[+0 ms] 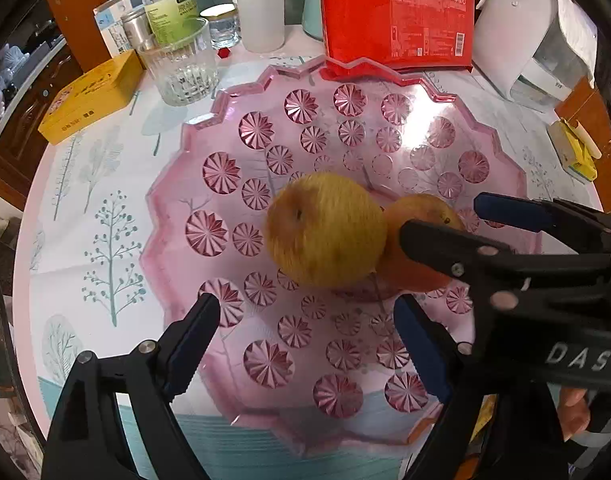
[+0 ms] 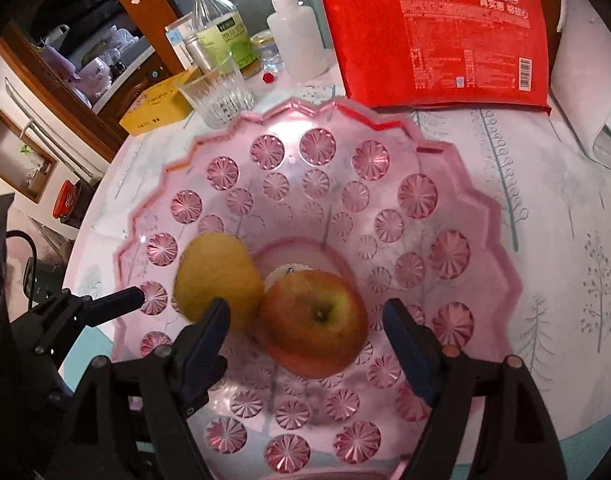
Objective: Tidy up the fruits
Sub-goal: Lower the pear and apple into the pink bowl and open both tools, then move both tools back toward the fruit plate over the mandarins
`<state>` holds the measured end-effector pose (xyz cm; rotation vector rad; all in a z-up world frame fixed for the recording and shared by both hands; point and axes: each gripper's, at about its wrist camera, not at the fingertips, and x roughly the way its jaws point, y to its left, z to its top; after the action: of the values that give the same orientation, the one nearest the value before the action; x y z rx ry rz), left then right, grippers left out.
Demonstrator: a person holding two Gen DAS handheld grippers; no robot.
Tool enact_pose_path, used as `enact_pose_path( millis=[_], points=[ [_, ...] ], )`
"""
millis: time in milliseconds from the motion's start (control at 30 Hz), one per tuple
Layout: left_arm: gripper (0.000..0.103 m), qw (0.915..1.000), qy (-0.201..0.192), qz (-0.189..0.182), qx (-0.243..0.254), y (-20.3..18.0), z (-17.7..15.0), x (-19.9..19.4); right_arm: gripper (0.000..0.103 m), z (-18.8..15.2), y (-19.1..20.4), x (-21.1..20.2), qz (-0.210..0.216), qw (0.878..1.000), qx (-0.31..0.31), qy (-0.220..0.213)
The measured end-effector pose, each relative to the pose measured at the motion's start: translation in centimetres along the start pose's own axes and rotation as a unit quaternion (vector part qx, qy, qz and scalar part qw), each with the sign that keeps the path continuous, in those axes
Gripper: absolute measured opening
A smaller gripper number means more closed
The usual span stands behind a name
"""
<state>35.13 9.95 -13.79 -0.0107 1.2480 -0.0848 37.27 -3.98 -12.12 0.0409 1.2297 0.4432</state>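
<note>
Two fruits — a yellow round pear and a red-green apple — sit touching mid-frame, gathered in the pink scalloped glass bowl. Left hand-held gripper and right hand-held gripper both gape, released, grasping nothing.

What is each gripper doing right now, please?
Left gripper: open, holding nothing, yellow fruit ahead.
Right gripper: open, fingers either side of the red apple, not gripping.

A home dining table: patterned tablecloth, drinking glass, wooden cabinet.
</note>
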Motion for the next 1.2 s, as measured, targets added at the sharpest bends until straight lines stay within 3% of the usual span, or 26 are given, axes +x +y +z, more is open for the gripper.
enact_pose_path(
  millis=[900, 1033, 1200],
  points=[
    [0.088, 0.9982, -0.056, 0.017, -0.016, -1.2, -5.4, -9.7, 0.079, -3.7, 0.8, -8.1, 0.003, 0.999, -0.009, -0.039],
    [0.088, 0.9959, -0.085, 0.020, -0.024, -1.5, -6.2, -11.4, 0.079, -4.4, 1.2, -9.2, 0.003, 0.999, -0.015, -0.045],
    [0.088, 0.9926, -0.118, 0.028, 0.002, -3.0, -7.3, -13.6, 0.079, -5.5, 1.7, -10.8, 0.003, 0.998, -0.024, -0.055]
  ],
)
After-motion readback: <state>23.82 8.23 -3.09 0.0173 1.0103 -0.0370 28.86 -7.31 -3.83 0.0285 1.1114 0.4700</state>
